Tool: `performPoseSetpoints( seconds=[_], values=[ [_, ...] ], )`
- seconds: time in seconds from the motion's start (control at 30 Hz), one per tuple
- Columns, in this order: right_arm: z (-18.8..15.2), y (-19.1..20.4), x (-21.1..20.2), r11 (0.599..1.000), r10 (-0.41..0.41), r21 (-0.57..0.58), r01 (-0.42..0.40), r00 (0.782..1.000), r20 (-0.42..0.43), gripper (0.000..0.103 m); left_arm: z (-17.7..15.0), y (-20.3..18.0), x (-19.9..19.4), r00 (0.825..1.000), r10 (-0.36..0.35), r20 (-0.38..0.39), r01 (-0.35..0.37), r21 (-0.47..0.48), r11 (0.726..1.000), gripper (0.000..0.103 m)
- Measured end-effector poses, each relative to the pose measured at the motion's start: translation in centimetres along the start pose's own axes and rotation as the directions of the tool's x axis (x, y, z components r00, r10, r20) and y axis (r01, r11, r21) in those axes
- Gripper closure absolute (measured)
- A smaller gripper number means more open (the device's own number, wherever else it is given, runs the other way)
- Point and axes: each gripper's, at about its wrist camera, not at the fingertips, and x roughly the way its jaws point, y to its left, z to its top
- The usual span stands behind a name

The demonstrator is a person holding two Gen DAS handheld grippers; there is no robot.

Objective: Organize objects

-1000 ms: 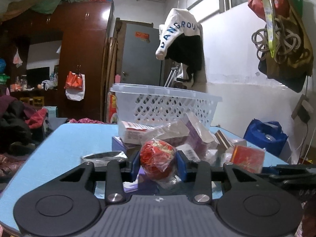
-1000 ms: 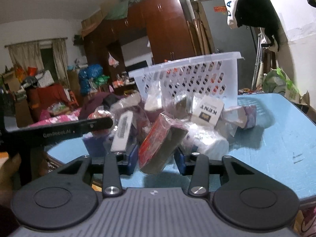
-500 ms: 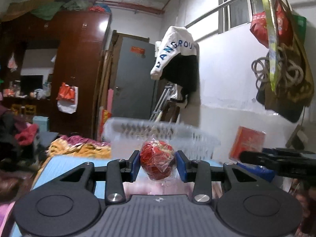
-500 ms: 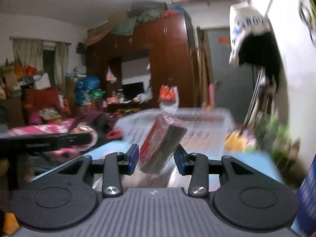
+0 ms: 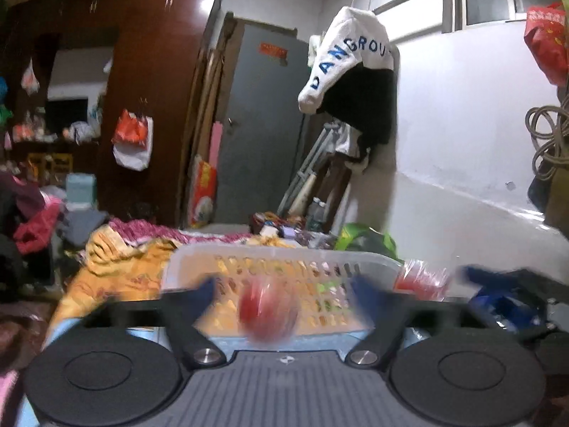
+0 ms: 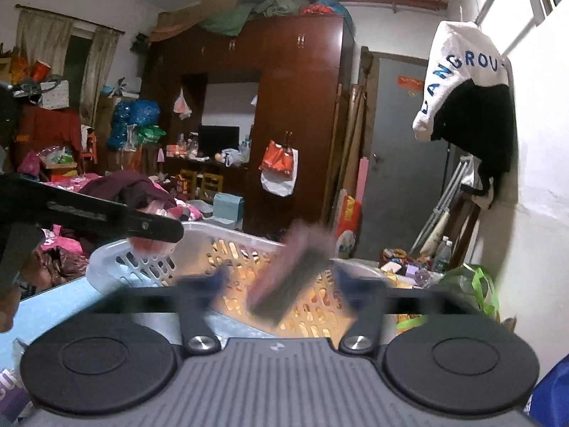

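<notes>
Both tongs are releasing over the white basket (image 5: 284, 259) at once: the left tongs (image 5: 284, 295) have just been opening and are standing wide, the red wrapped ball (image 5: 268, 315) blurring loose between them, while the right tongs (image 6: 281, 281) have just been opening too, the red-and-dark packet (image 6: 291, 274) tumbling free in the gap. The drop-off step is finishing — next, I judge, both are going back to the table (image 6: 53, 306) for more. The basket's contents are staying hidden behind its wall.
</notes>
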Motion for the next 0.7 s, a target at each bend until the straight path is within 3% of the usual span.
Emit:
performPoseSetpoints(
  seconds=[0.07,0.13,0.2,0.27,0.3,0.4,0.53,0.63,0.7],
  values=[
    [-0.3,0.1,-1.5,0.999,-0.048,-0.011,0.048,0.998,0.041,0.000,-0.3,-0.2,-0.8,0.999,0.032,0.018,-0.032,0.029,0.999,0.000],
    [-0.6,0.0,-3.5,1.000,-0.019,-0.007,0.020,0.997,0.081,0.000,-0.6,-0.1,-2.1,0.999,0.022,0.039,-0.024,0.045,0.999,0.000],
    [-1.0,-0.3,-5.5,0.999,0.018,0.027,-0.021,0.995,0.095,0.000,-1.1,-0.1,-3.9,0.997,-0.031,0.064,0.027,0.063,0.998,0.000],
    [-1.6,-0.5,-7.2,0.998,0.027,0.060,-0.031,0.996,0.080,0.000,-2.1,-0.3,-5.9,0.998,-0.052,0.044,0.047,0.105,0.993,0.000],
    [-2.4,-0.3,-8.3,0.997,0.029,0.067,-0.032,0.998,0.049,0.000,-2.9,-0.5,-7.2,0.999,-0.018,0.033,0.013,0.127,0.992,0.000],
    [-6.0,0.4,-11.3,0.999,0.029,0.025,-0.029,1.000,-0.007,0.000,-6.4,0.2,-11.8,0.998,0.008,0.061,-0.016,0.131,0.991,0.000],
    [-11.7,1.1,-15.6,0.996,0.073,0.047,-0.075,0.996,0.041,0.000,-12.6,1.1,-16.9,0.990,0.014,0.138,-0.030,0.111,0.993,0.000],
    [-14.6,2.3,-16.8,0.992,0.089,0.086,-0.092,0.995,0.042,0.001,-16.3,1.5,-18.3,0.990,0.018,0.140,-0.028,0.073,0.997,0.001],
    [-15.2,2.8,-16.1,0.994,0.079,0.068,-0.081,0.997,0.027,0.008,-17.4,1.8,-18.4,0.991,0.018,0.131,-0.025,0.053,0.998,0.004]
  ],
)
